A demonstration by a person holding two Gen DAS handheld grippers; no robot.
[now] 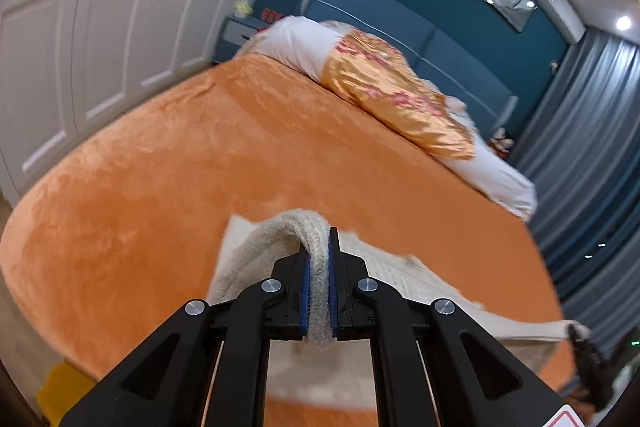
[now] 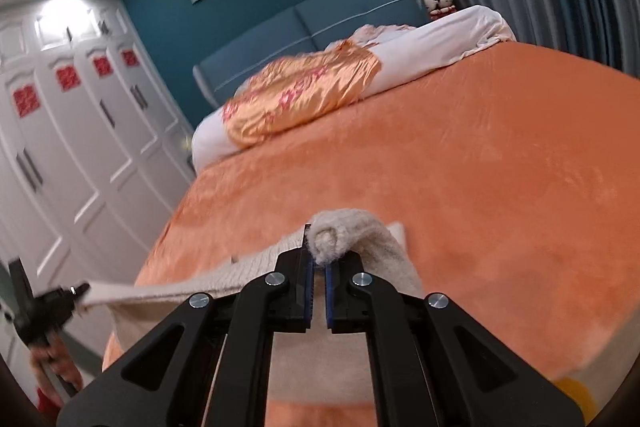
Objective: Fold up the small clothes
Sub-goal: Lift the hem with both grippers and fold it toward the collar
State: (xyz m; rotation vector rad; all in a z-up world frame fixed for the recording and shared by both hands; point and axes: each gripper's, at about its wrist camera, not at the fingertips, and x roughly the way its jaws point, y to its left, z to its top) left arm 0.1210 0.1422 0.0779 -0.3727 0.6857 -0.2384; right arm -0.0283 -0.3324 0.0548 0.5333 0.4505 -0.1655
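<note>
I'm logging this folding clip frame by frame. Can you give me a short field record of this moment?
setting: orange plush bedspread on a bed
garment: cream knitted garment, stretched between both grippers above the bedspread
left gripper: jaws shut on a garment edge
right gripper: jaws shut on a bunched garment corner
at the headboard end: orange satin pillow on white bedding
fold: not yet made

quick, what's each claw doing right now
Left claw: closed on the cream knit.
Right claw: closed on the knit's other edge.
</note>
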